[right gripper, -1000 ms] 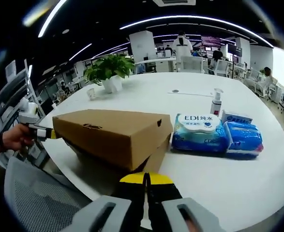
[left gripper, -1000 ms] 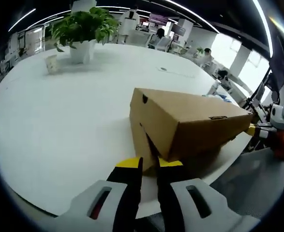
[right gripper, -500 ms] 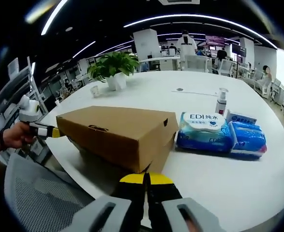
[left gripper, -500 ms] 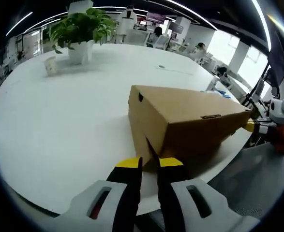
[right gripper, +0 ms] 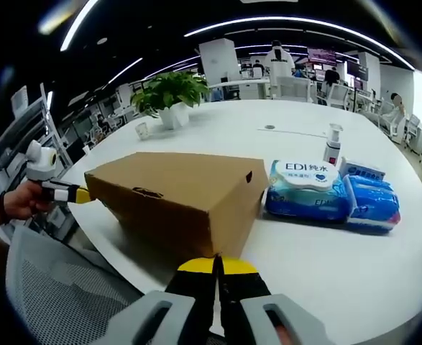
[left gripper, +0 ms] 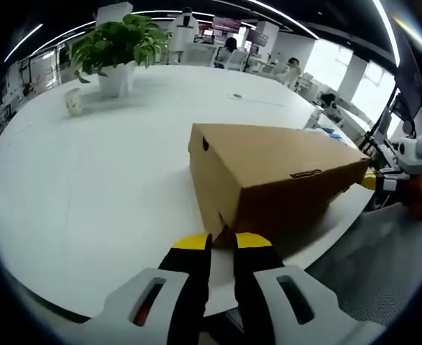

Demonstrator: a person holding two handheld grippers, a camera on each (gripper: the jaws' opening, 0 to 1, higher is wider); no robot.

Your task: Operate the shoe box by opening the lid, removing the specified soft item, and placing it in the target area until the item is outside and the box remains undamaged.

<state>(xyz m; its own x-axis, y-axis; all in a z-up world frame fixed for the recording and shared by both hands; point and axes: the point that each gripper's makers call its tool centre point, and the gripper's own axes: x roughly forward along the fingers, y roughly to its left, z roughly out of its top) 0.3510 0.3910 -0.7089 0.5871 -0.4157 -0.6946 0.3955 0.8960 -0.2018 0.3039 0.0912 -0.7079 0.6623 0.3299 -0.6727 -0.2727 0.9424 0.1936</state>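
Shoe box (right gripper: 178,198) is plain brown cardboard, lid raised at one edge.

Potted plant (left gripper: 121,47), paper cup (left gripper: 72,101), wet-wipe packs (right gripper: 308,190), spray bottle (right gripper: 332,145)

Open-plan office | large white round table (right gripper: 318,266) with potted plant (left gripper: 117,44) | rows of desks and seated people (right gripper: 396,108) behind | curved ceiling light strips (right gripper: 282,23) | mesh office chair (right gripper: 67,302) at table edge
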